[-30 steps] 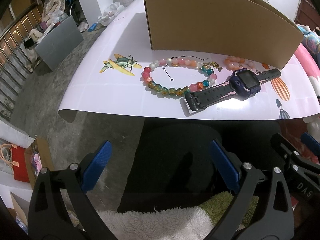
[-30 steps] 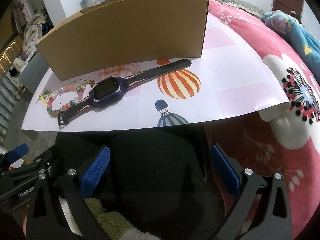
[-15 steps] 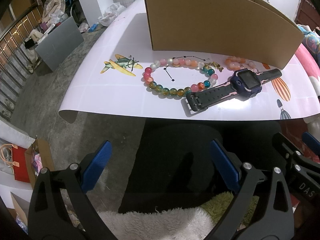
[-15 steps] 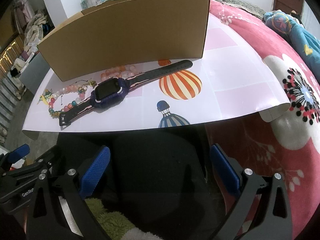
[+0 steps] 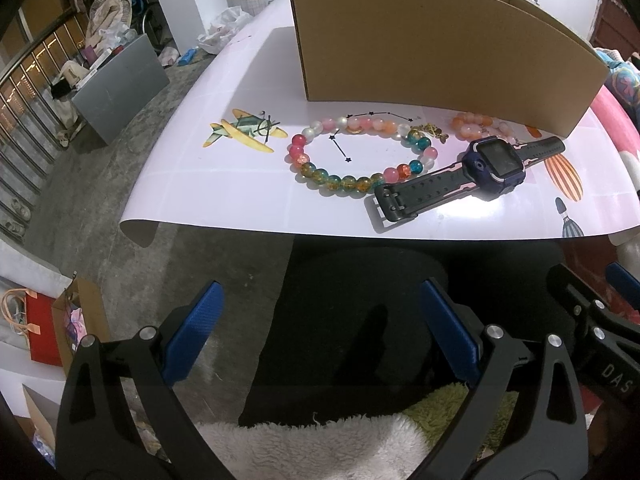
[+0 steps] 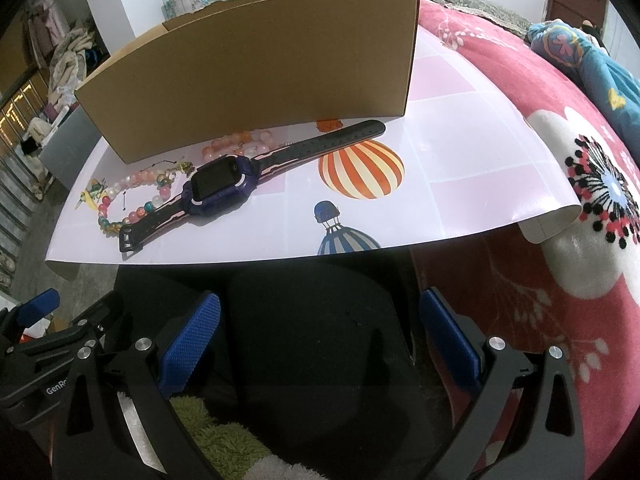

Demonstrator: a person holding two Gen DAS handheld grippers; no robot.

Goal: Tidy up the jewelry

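Note:
A purple and black watch (image 5: 494, 166) lies flat on the white printed sheet (image 5: 224, 176), also in the right wrist view (image 6: 218, 188). A loop of coloured beads (image 5: 320, 174) lies left of it (image 6: 106, 212). A smaller orange and pink bead bracelet (image 5: 470, 128) and a small gold chain (image 5: 430, 130) lie by the cardboard box (image 5: 432, 40), which also shows in the right wrist view (image 6: 256, 56). My left gripper (image 5: 320, 332) is open and empty, held below the sheet's near edge. My right gripper (image 6: 320, 330) is open and empty, also short of the sheet.
The sheet's near edge overhangs a dark rounded surface (image 6: 320, 320). A red flowered bedspread (image 6: 560, 160) lies to the right. A grey box (image 5: 120, 80) and clutter stand on the floor to the left. A red bag (image 5: 40, 328) sits at lower left.
Both grippers have crept slightly nearer the sheet; the items appear a little lower and larger. Nothing on the sheet has moved.

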